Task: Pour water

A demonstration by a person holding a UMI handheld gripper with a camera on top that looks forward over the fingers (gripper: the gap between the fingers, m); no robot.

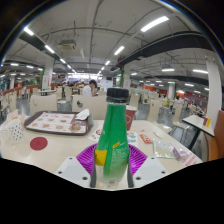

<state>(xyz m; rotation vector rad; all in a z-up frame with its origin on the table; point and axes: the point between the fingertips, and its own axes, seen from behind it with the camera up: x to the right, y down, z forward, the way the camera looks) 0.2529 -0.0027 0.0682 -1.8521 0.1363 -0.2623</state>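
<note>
While the gripper clasps it between purple pads at lower centre, the clear green plastic bottle with dark cap stands upright above the pale worktop; a brown tray sits left.

No text, brand, number or sign can be read anywhere. The green bottle carries a yellow-green label whose print is too small to make out. Left of the bottle, the tray holds a paper liner with red marks, perhaps printed pictures or writing, but nothing legible. The crumpled wrappers right of the bottle show no readable lettering either.
</note>
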